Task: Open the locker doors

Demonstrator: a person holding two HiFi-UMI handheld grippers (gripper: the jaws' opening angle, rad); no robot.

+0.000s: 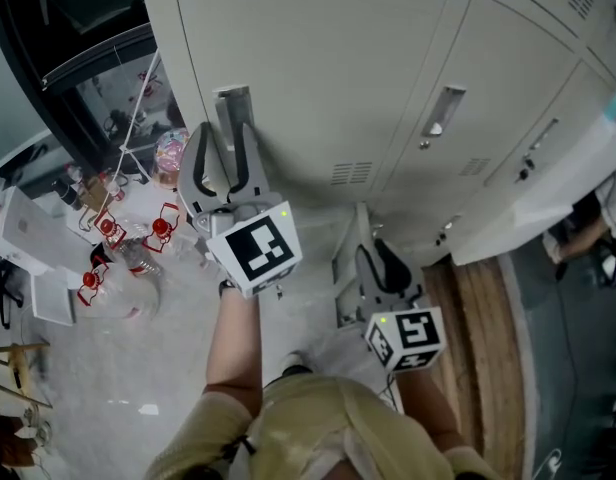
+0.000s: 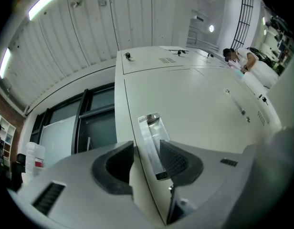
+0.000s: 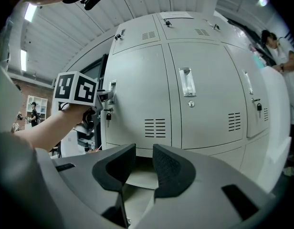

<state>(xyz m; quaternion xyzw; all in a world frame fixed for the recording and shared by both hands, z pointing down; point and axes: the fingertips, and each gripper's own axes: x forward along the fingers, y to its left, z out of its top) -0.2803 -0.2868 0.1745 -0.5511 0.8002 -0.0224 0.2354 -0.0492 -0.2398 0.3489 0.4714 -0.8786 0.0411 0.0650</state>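
A bank of grey lockers [image 1: 388,58] stands before me. My left gripper [image 1: 228,133] is raised to the leftmost door's metal handle [image 1: 234,101]. In the left gripper view the handle [image 2: 151,132] and the door's edge lie between the spread jaws of that gripper [image 2: 146,159], which is open; the strip lies close by the right pad [image 2: 174,160]. My right gripper [image 1: 380,253] hangs lower, in front of the lockers' bottom row, open by a narrow gap with nothing in it [image 3: 138,163]. The right gripper view shows the left marker cube [image 3: 76,88] at that handle, and a key [image 3: 108,116] below it.
A small lower door [image 1: 345,268] stands ajar beside my right gripper. At the far right a wide door [image 1: 533,213] is swung out, with a person [image 1: 588,233] behind it. Red-framed items [image 1: 108,233], a bottle and white boxes litter the floor on the left.
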